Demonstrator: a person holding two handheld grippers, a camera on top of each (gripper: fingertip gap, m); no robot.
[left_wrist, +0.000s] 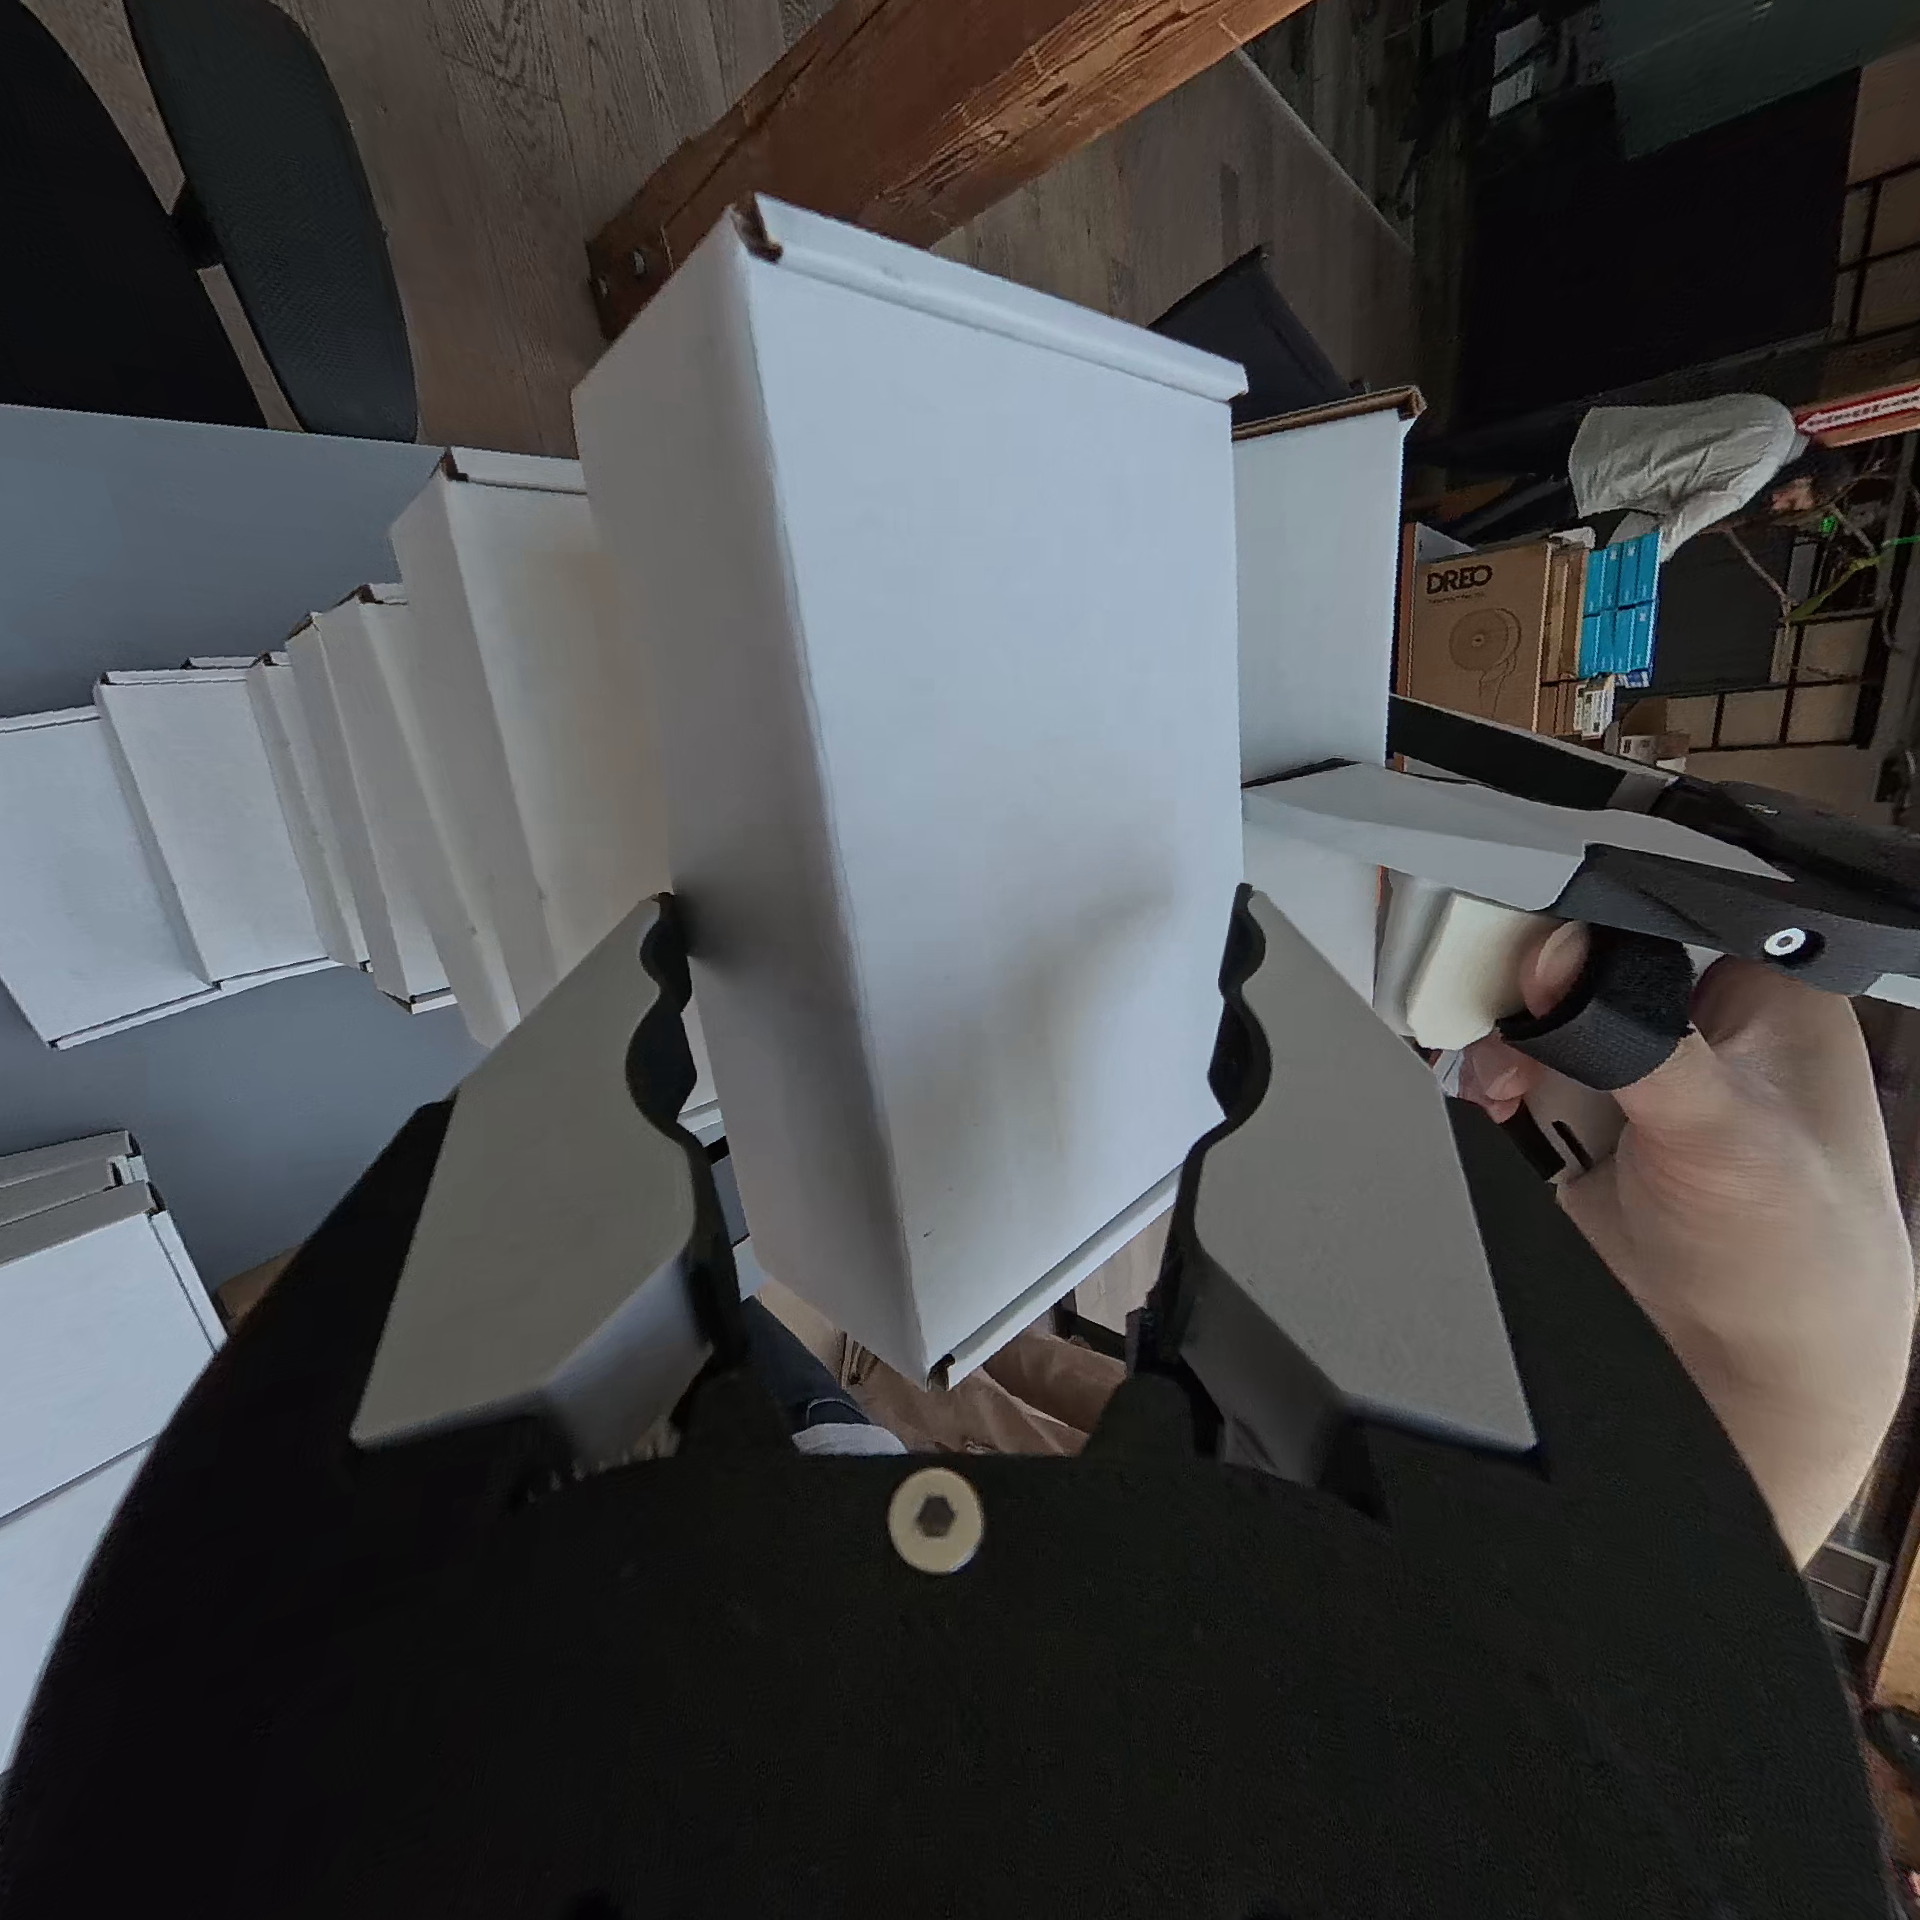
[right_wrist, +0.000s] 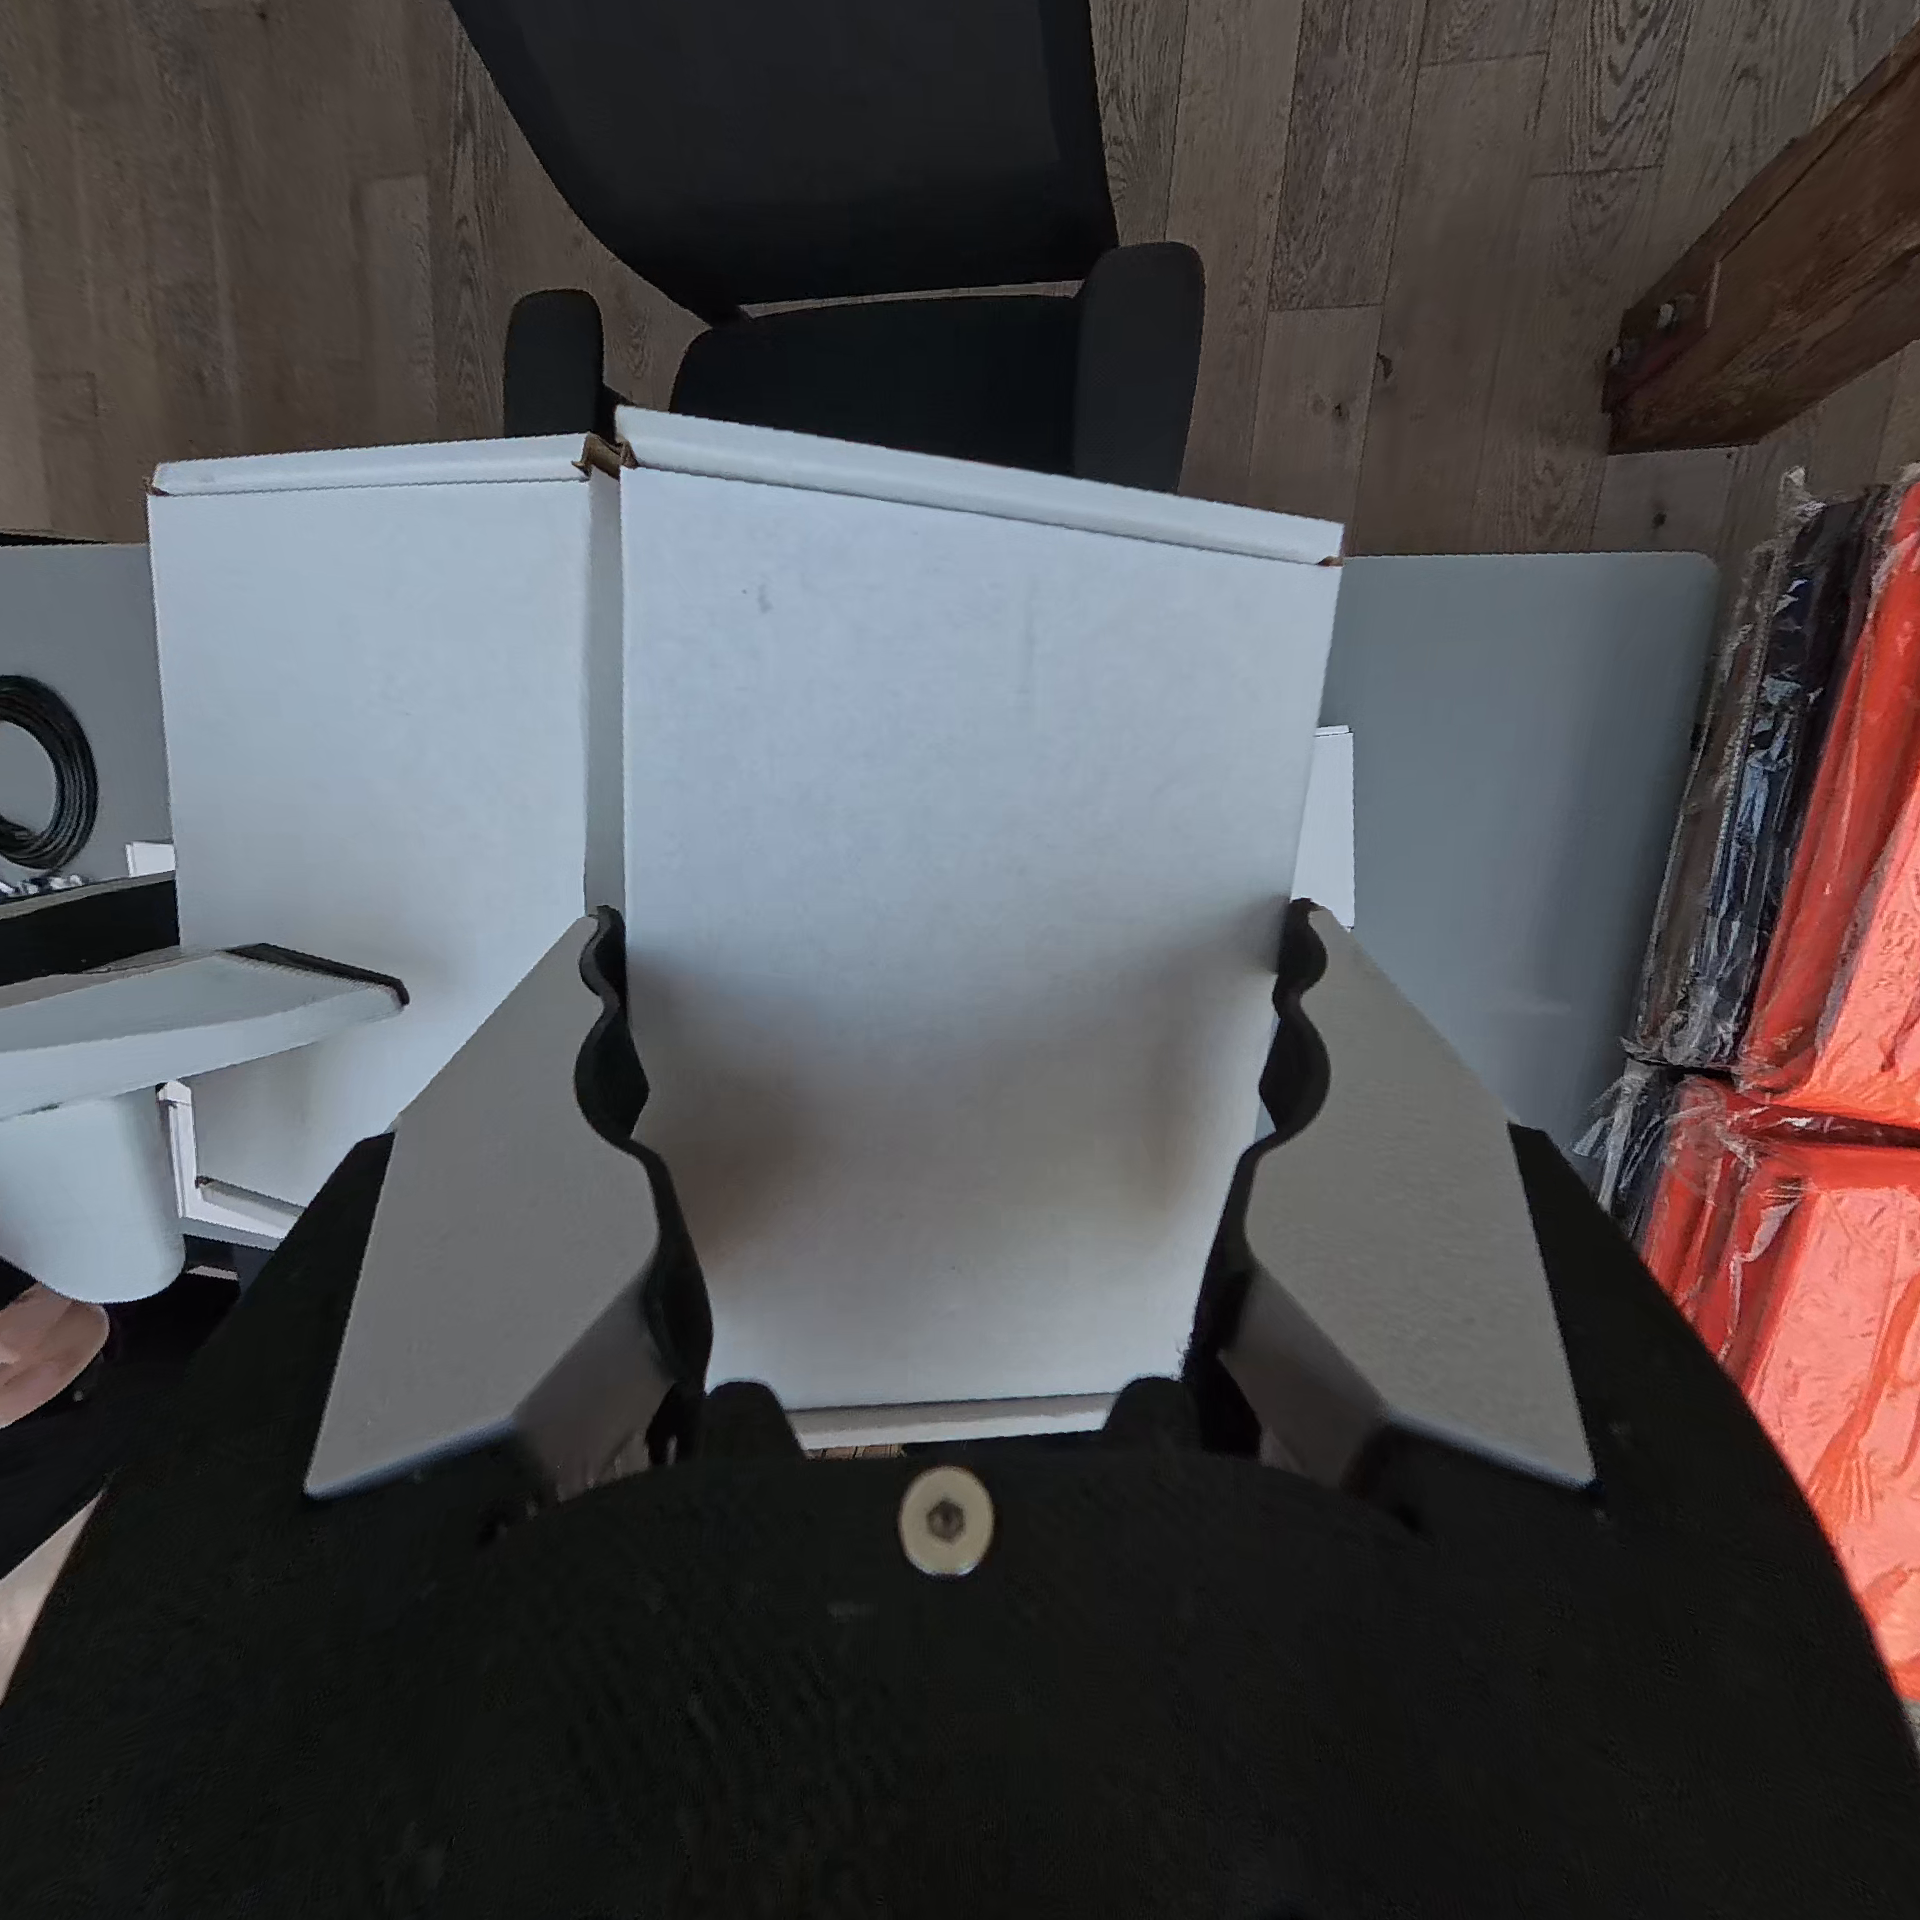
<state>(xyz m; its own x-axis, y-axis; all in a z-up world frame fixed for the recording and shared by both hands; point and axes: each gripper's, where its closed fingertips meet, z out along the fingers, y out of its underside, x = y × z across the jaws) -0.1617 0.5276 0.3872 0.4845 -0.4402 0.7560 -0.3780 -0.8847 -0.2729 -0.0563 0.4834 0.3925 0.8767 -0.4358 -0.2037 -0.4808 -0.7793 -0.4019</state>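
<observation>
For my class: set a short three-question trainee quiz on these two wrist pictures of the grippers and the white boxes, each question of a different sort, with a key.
1. True or false: the left gripper grips a white box.
2. In the right wrist view, what lies right of the right gripper and its white box? A) orange plastic-wrapped packs B) a sink C) a plant
3. Fill in: behind the boxes in the right wrist view stands a black ____.

Key: 1 true; 2 A; 3 chair.
</observation>
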